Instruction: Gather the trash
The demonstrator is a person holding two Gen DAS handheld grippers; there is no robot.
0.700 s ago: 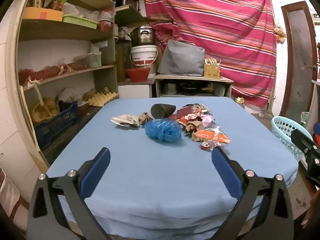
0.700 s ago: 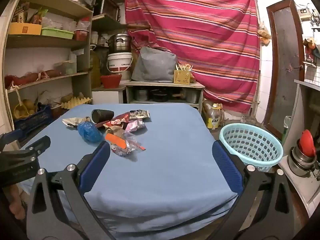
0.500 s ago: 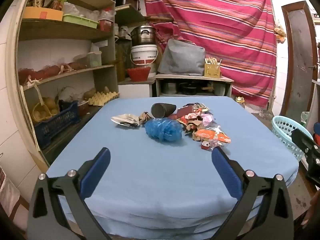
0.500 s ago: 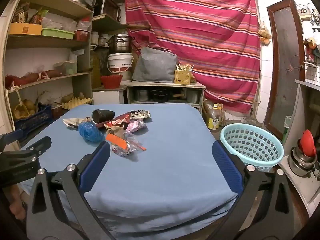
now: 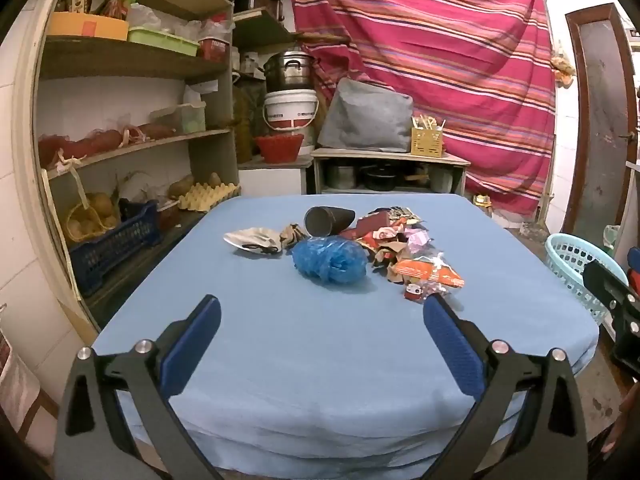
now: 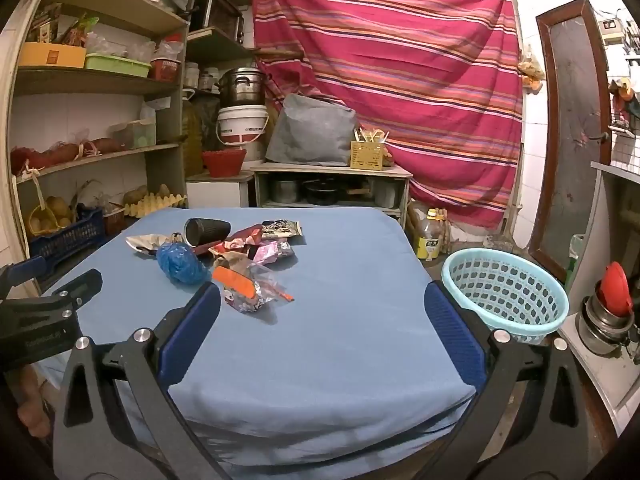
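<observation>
A pile of trash lies on the blue-covered table [image 5: 320, 352]: a crumpled blue plastic bag [image 5: 330, 260], a black cup on its side [image 5: 328, 220], an orange wrapper [image 5: 428, 272], a flattened pale wrapper [image 5: 252, 239] and several snack wrappers [image 5: 384, 232]. The same pile shows in the right wrist view, with the blue bag [image 6: 180, 265] and orange wrapper [image 6: 236, 282]. My left gripper [image 5: 320, 320] is open and empty, short of the pile. My right gripper [image 6: 322, 312] is open and empty over the table's near part. A light blue basket [image 6: 506, 294] stands right of the table.
Shelves [image 5: 132, 140] with crates, baskets and an egg tray line the left side. A low cabinet [image 6: 332, 188] with pots stands behind the table under a striped cloth [image 6: 400, 80]. A bottle [image 6: 430, 242] stands on the floor. Metal pots [image 6: 608, 316] sit at the right.
Both views have shifted very slightly; the trash pile and both grippers' jaws look unchanged.
</observation>
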